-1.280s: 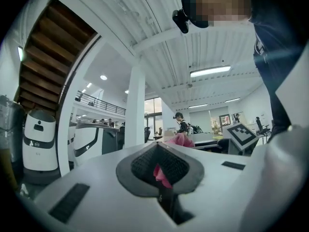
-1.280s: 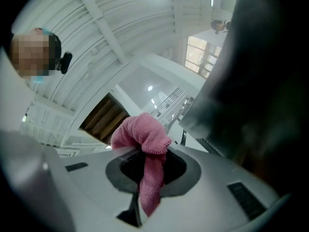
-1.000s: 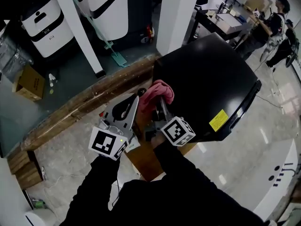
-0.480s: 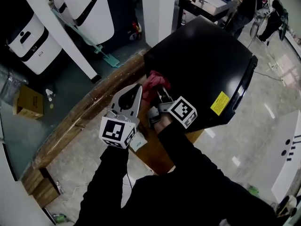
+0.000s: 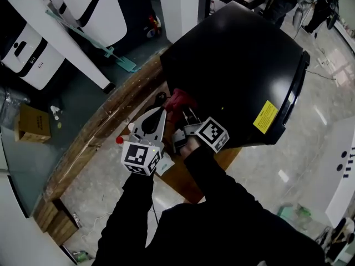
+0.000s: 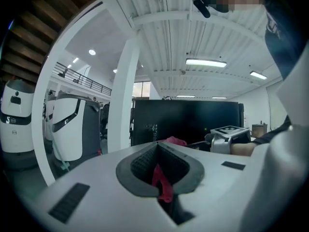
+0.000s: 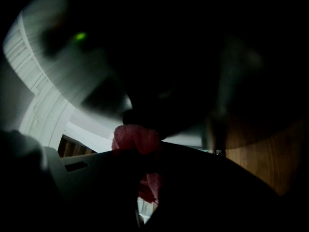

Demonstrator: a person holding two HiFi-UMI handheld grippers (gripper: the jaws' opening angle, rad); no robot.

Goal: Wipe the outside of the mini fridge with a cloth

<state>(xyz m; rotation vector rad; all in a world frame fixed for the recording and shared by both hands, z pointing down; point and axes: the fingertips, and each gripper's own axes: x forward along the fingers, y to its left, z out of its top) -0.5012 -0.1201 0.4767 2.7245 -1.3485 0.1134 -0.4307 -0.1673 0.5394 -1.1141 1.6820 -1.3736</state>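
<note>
The black mini fridge (image 5: 238, 65) stands on a low wooden stand (image 5: 180, 176); a yellow label (image 5: 265, 117) is on its near face. A red cloth (image 5: 180, 100) is pressed on the fridge's left side, with my right gripper (image 5: 186, 114) shut on it. In the right gripper view the cloth (image 7: 136, 138) bulges from the dark jaws against the black fridge wall (image 7: 183, 57). My left gripper (image 5: 161, 111) hangs just left of the cloth with its jaws together. Its own view shows a red scrap (image 6: 161, 180) in the hollow between the pads, and beyond them the fridge (image 6: 188, 120) and the cloth (image 6: 175, 141).
A long wooden beam (image 5: 100, 129) runs along the floor left of the stand. White machines (image 5: 30, 51) and a white column (image 5: 177, 7) stand behind it, with a teal mop (image 5: 119, 60) and a cardboard box (image 5: 32, 123). People (image 5: 321, 4) stand at the far right.
The head view has swung, so the fridge now fills more of the top. The right gripper still holds the cloth on the fridge's left side; the left gripper stays beside it.
</note>
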